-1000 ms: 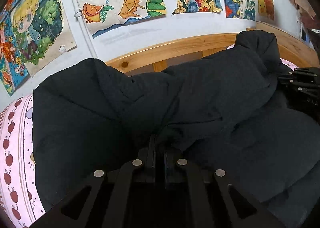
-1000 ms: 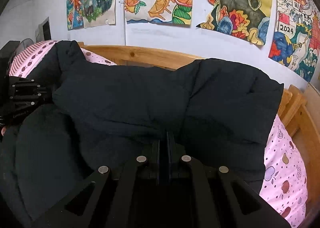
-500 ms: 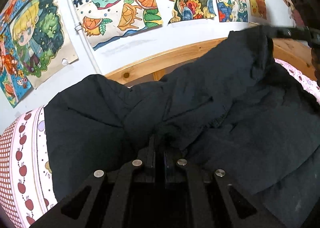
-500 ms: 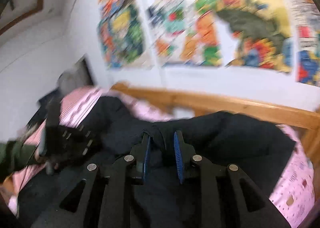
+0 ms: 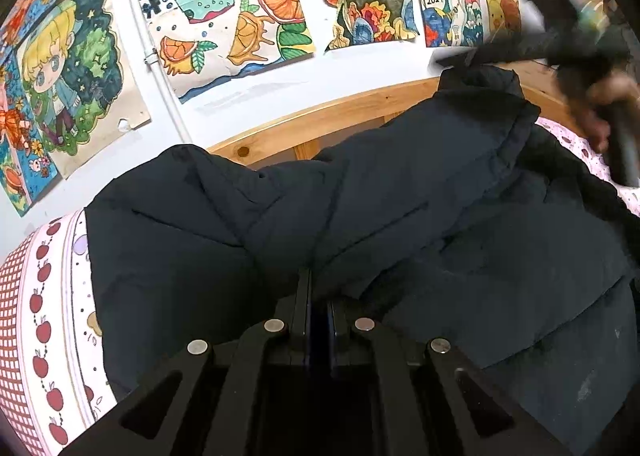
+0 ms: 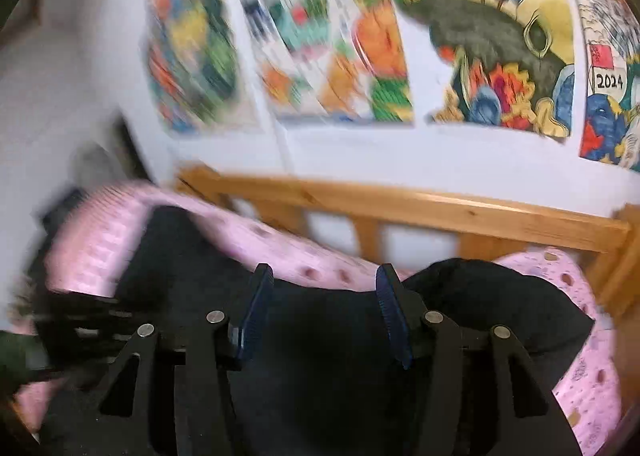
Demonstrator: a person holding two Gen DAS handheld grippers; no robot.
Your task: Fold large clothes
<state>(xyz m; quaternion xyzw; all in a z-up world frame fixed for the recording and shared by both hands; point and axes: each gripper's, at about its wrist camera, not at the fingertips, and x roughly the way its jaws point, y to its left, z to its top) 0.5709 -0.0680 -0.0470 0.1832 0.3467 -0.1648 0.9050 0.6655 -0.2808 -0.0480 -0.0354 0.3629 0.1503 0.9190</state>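
Left wrist view: your left tool (image 5: 318,296) was pinched tight on a fold of the black puffer jacket (image 5: 400,208), which lay bunched across the pink apple-print bedsheet (image 5: 44,296). Your right tool (image 6: 322,312) stood wide, gripping nothing, above the jacket's far end. By my judgement one fold was laid over and the rest of the folding and flattening remained. The wooden bed rail (image 6: 440,212) stood just beyond the jacket, drawings (image 5: 224,16) on the wall above; nothing blocked you.

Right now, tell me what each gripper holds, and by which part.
The left gripper is shut on a pinched fold of the black padded jacket, near its middle. The right gripper is open and holds nothing.
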